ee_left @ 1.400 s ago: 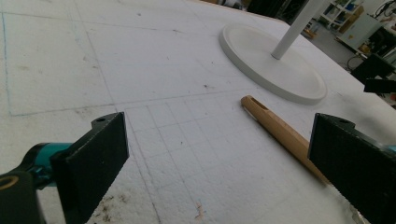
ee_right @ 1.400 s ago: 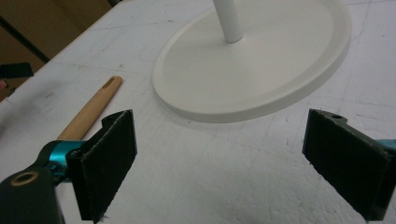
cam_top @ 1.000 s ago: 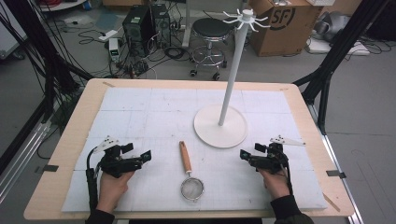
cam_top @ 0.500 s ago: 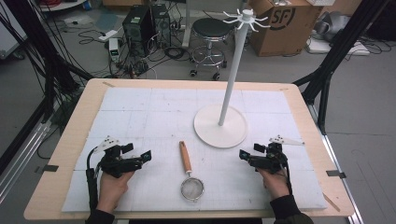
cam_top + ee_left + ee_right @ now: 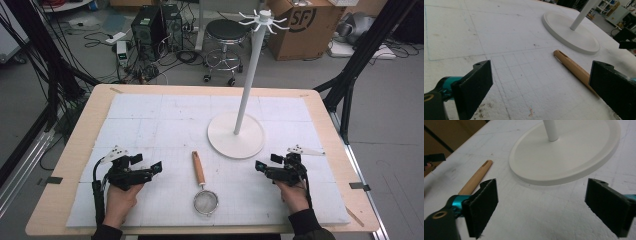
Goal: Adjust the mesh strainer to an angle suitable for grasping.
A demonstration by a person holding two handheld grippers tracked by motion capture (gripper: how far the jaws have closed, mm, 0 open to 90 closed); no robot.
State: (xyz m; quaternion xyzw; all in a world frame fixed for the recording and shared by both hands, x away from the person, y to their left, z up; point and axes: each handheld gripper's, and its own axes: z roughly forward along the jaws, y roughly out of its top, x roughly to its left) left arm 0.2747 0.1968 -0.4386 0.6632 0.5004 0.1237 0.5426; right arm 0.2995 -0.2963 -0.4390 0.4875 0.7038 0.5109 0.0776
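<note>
Start of the job, by the look of it: nothing gripped yet. Left gripper (image 5: 156, 166) resting on the white foam mat (image 5: 150, 120) at the near left, jaws spread wide and empty. Right gripper (image 5: 260, 165) at the near right, likewise wide and empty, aimed toward the middle. Between them, flat on the mat, a small mesh strainer (image 5: 202, 189) with wooden handle (image 5: 198, 168) (handle pointing away, slotted at its far end; mesh bowl nearest the person). Just beyond the handle tip, apart from it, the round base (image 5: 236, 136) of a white hook stand (image 5: 253, 65), hooks at the top of its pole.

Likely goal: strainer hung by the slot on one of those hooks. Next move probably a reach to the handle, jaws either side of the wood, a firm close, then a lift well up to hook height.
</note>
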